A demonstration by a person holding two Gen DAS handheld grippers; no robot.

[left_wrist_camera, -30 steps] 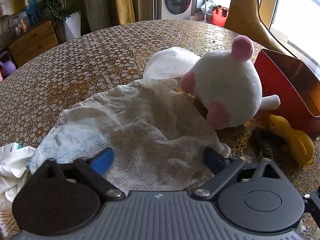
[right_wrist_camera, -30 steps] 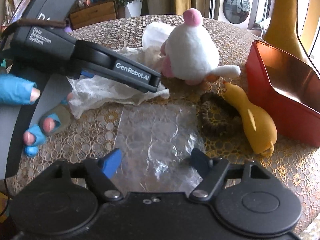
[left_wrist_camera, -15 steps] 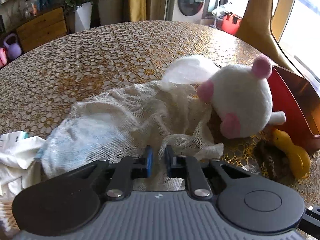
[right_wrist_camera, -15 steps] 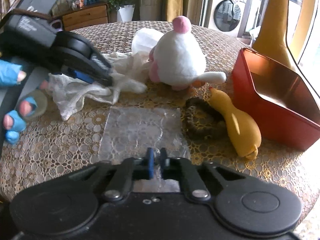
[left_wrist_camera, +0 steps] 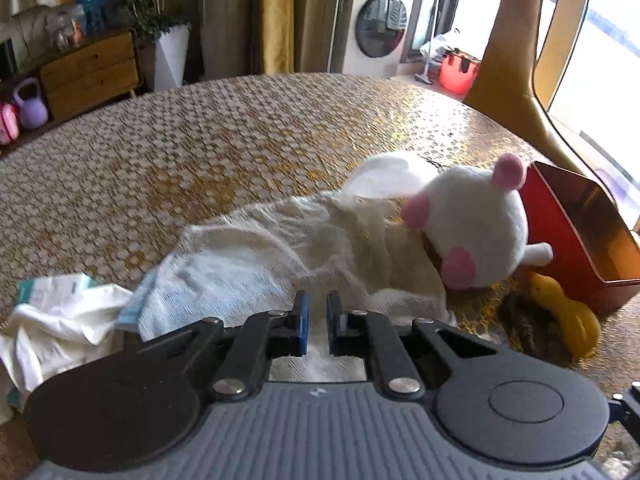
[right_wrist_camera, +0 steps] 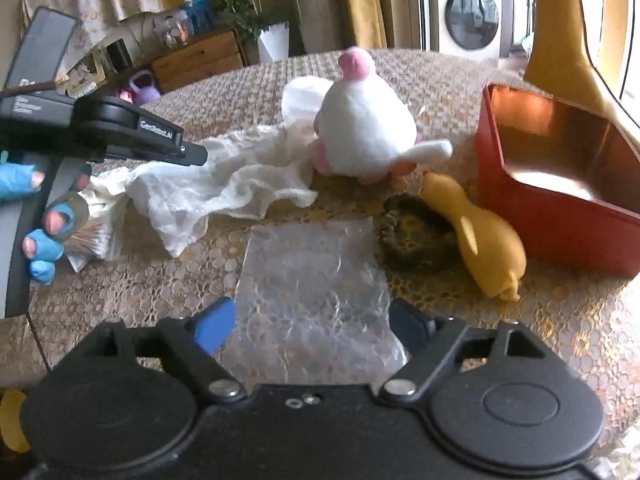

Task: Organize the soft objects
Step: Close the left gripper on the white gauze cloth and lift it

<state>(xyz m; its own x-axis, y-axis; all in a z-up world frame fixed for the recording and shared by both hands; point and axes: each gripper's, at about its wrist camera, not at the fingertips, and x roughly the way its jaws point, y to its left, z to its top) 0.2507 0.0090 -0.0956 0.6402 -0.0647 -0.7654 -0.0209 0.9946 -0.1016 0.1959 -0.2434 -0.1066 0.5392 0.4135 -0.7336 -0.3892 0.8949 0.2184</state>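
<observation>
Right gripper (right_wrist_camera: 310, 326) has reopened since 0.5 s ago, jaws wide over the clear plastic sheet (right_wrist_camera: 310, 276), holding nothing; left gripper (left_wrist_camera: 315, 320) stays pinched nearly closed on the gauze cloth (left_wrist_camera: 256, 256), which trails across the table (left_wrist_camera: 200, 152) to the white plush (left_wrist_camera: 476, 220). Risk: lifting could drag the plush, since the gauze touches it; red box (right_wrist_camera: 560, 184) is empty.
</observation>
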